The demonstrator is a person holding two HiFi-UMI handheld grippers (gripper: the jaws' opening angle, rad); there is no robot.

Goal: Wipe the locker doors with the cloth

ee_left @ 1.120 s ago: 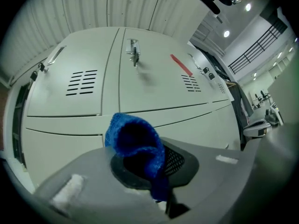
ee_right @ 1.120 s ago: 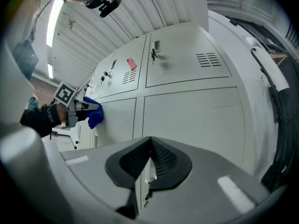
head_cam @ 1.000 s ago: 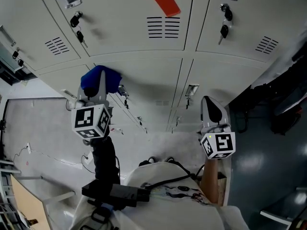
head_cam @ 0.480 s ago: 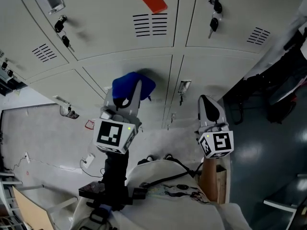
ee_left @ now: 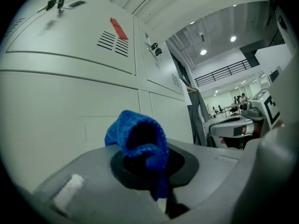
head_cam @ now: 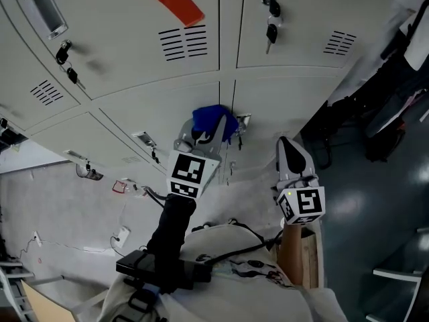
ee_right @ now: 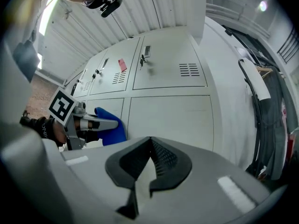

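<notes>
A bunched blue cloth (head_cam: pixel 213 120) is pressed against a lower pale grey locker door (head_cam: pixel 167 123) near the seam between two columns. My left gripper (head_cam: pixel 209 131) is shut on the cloth (ee_left: pixel 138 136), which bulges out over its jaws. The right gripper view shows the same cloth (ee_right: pixel 112 127) against the lower door (ee_right: pixel 168 118). My right gripper (head_cam: pixel 289 145) hangs to the right, apart from the lockers, with its jaws closed together and nothing held (ee_right: pixel 150 158).
Upper locker doors (head_cam: pixel 127 32) carry vent slots, keys (head_cam: pixel 271 29) in locks and a strip of red tape (head_cam: pixel 169 1). Dark bags and clothing (head_cam: pixel 392 106) stand at the right. Cables and a wall socket (head_cam: pixel 120 235) lie at lower left.
My left gripper has swept the blue cloth rightward across the lower doors, from the left column to the centre seam. The right gripper has stayed where it was.
</notes>
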